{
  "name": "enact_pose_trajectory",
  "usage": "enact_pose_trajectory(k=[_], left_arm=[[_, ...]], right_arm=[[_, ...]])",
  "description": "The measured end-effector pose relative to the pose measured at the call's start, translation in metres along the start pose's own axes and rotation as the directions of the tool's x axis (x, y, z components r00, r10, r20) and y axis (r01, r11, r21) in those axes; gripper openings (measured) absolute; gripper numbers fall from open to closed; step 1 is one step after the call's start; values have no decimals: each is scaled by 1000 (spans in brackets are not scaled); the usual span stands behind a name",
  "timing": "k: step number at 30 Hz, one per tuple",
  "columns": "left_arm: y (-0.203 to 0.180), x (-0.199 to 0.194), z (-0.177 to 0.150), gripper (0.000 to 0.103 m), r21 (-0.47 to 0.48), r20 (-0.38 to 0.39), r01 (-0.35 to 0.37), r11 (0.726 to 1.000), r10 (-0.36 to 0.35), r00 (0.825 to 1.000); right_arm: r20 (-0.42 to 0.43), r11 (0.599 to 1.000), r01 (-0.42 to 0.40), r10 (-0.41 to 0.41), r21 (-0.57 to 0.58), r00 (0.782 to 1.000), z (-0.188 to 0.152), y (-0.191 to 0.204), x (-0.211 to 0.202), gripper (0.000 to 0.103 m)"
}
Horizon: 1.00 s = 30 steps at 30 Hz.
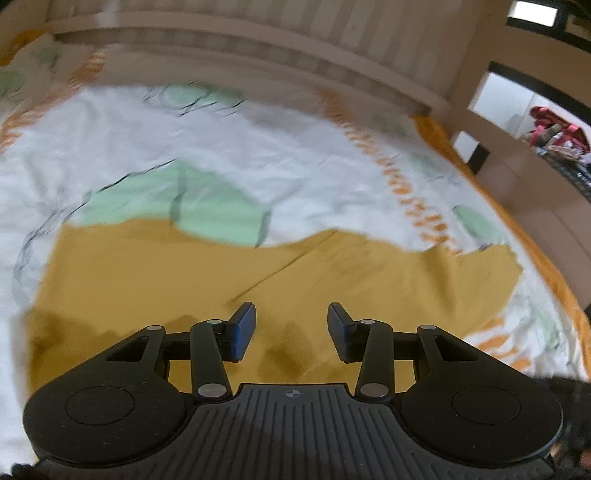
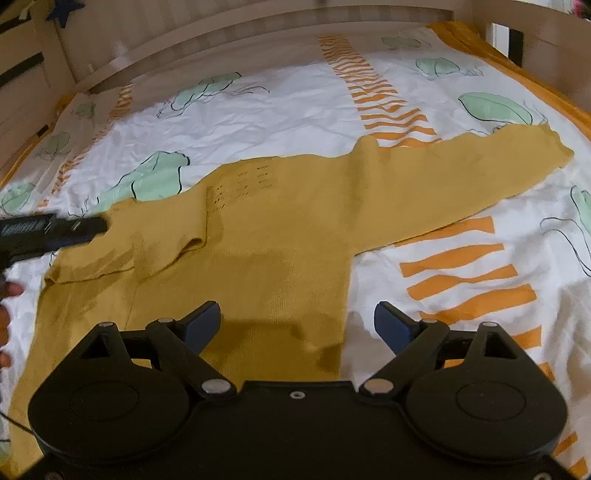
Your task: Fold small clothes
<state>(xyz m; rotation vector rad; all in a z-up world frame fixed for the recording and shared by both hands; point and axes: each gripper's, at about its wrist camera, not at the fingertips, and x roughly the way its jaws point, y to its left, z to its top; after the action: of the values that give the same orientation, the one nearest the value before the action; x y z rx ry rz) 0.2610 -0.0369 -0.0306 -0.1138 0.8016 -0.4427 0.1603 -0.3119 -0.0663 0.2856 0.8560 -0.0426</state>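
A mustard-yellow knit sweater (image 2: 280,229) lies flat on the bed. One sleeve (image 2: 480,173) stretches out to the upper right. The other sleeve (image 2: 122,254) lies folded over the body at the left. My right gripper (image 2: 297,314) hovers over the sweater's lower right edge, open wide, with nothing between its pads. My left gripper (image 1: 291,314) is open above the yellow fabric (image 1: 184,280), and its pads are bare. In the right wrist view one black finger (image 2: 77,226) of the left gripper reaches in at the left, beside the folded sleeve.
The bedsheet (image 2: 295,99) is white with green leaf and orange stripe prints, and wrinkled. A wooden slatted bed frame (image 2: 221,26) curves along the far side. A shelf with red items (image 1: 554,133) stands at the right. A person's fingers (image 2: 9,291) show at the left edge.
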Motion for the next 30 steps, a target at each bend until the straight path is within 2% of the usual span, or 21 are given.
enact_pose_trajectory(k=[3,6,9,11,13,16,19,21,23,24,26,28,30], left_arm=[[24,-11,-16,41,15,-29,-83,996,84,996],[49,-20,-32,41,46,-41,-168,985,170,985],[77,-24,-45,41,-2,-46,-215,977,214,976],[94,-22,-53,41,-73,-60,-220,973,216,975],[107,-21,-61,41,-129,-47,-196,972,191,980],[111,-20,-68,42,-150,-5,-164,975,166,986],[112,-17,-67,44,-179,4,-158,971,161,987],[110,-15,-66,48,-203,3,-162,966,166,986],[110,-16,-68,56,-210,3,-162,964,166,986],[107,-15,-67,57,-205,1,-165,965,169,986],[106,-13,-67,59,-197,-5,-177,964,180,984],[105,-12,-67,60,-195,-10,-188,963,190,982],[105,-12,-66,61,-203,-15,-192,960,193,981]], right_arm=[[9,1000,-9,9,-17,1000,-4,4,3,91],[21,999,-28,29,-24,999,-9,7,7,91],[50,999,-21,23,-47,998,-14,14,10,91],[73,997,-4,9,-71,997,-16,19,11,91],[99,996,19,-11,-83,995,-16,26,10,91],[128,994,27,-13,-109,992,-12,41,10,91],[145,983,52,-27,-174,989,-5,66,15,91],[163,974,57,-21,-218,986,2,88,22,91],[176,964,58,-12,-259,984,5,108,31,90],[179,956,56,-4,-287,984,7,120,37,88],[182,937,59,5,-344,983,9,144,48,74],[177,916,68,3,-396,984,10,165,63,67],[172,901,76,-1,-427,985,10,181,78,63]])
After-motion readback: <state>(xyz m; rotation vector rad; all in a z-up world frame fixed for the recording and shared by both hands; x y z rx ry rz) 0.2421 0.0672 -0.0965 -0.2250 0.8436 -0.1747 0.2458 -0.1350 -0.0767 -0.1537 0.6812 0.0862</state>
